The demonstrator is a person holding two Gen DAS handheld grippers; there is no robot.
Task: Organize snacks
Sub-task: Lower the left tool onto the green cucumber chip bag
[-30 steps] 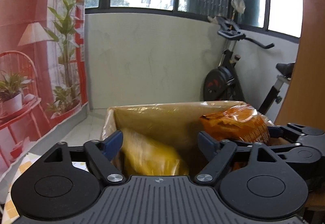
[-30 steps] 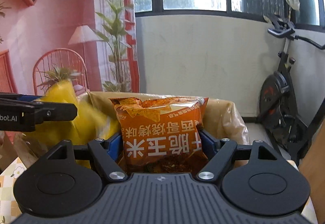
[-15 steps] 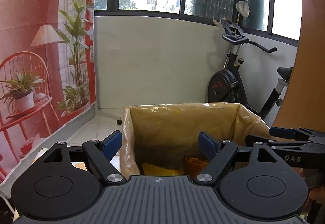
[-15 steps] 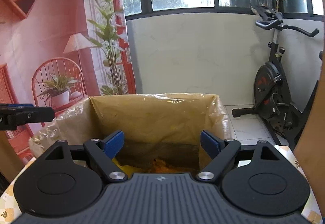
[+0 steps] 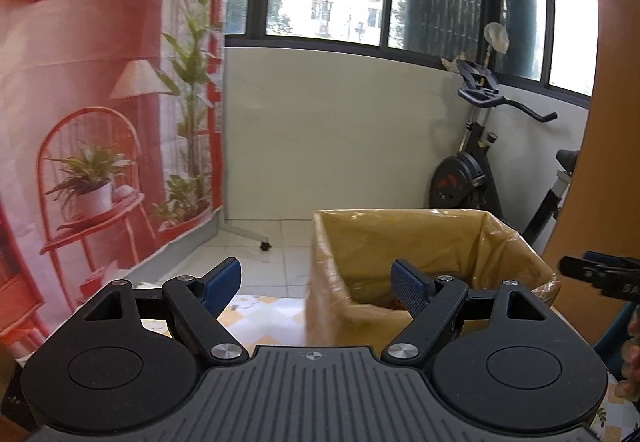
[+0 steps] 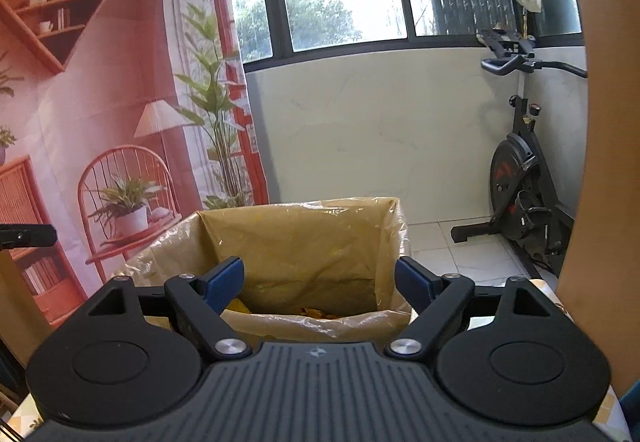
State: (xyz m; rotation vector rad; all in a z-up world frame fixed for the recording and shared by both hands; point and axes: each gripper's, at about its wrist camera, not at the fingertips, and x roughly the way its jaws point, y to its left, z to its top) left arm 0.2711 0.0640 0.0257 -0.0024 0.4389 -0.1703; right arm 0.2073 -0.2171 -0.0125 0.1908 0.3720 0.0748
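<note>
A box lined with a yellowish plastic bag (image 5: 432, 242) (image 6: 304, 242) stands on the table ahead of both grippers. Snack packets lie low inside it: a strip of yellow packet (image 6: 239, 306) and orange packet (image 6: 316, 312) shows over the near rim. My left gripper (image 5: 316, 282) is open and empty, in front of the box's left corner. My right gripper (image 6: 319, 282) is open and empty, just in front of the box. The right gripper's tip shows at the right edge of the left wrist view (image 5: 600, 274).
The table has a yellow-and-white checked cloth (image 5: 260, 318). An exercise bike (image 6: 524, 177) stands on the tiled floor at the back right. A printed red backdrop (image 5: 100, 121) hangs on the left. A wooden panel (image 5: 612, 121) fills the right edge.
One second ago the right gripper held an orange snack packet over the box; it has let go, and the packets now lie inside. Both grippers have pulled back; the left has swung left.
</note>
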